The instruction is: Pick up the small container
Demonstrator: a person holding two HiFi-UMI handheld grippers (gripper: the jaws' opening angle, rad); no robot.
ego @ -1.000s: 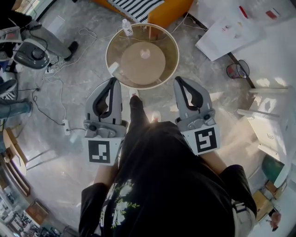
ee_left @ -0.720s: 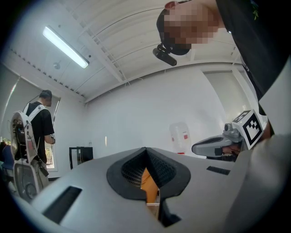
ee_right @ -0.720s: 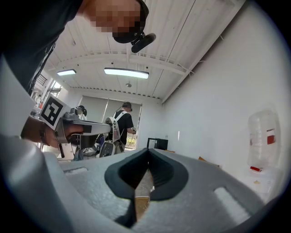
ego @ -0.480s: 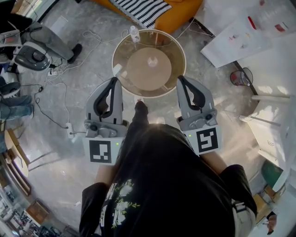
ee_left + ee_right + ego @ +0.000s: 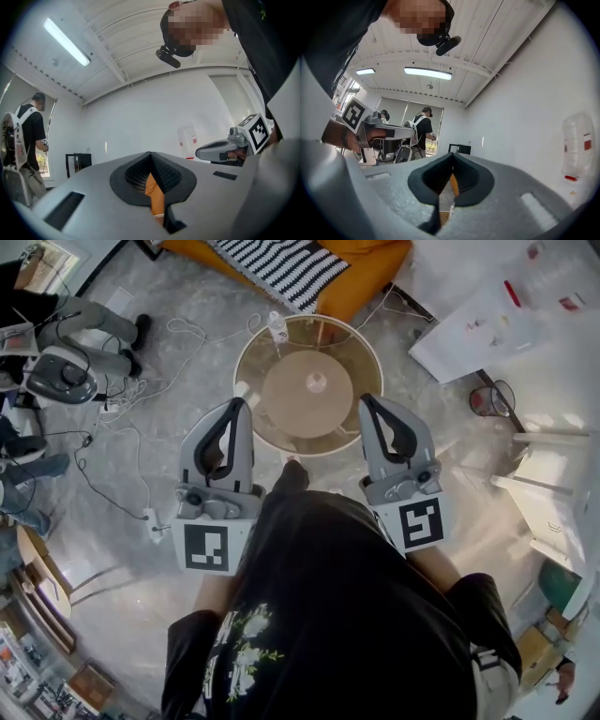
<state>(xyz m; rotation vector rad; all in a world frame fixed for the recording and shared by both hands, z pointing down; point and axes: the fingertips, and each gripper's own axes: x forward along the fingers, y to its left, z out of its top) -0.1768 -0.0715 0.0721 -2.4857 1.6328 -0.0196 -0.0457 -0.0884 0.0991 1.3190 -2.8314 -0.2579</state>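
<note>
Glass round tabletop point(image 5: 361, 341), head view: small container point(image 5: 317, 382) at its middle; left tongs point(image 5: 236, 407) and right tongs point(image 5: 367, 401) by the near rim, apart from it | left gripper view: tongs pressed together, nothing between | right gripper view: tongs closed, empty

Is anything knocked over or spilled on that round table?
Nothing looks spilled. The small container sits in the middle of the round table, and a bottle stands at its far rim. Only the floor cables look messy.
</note>
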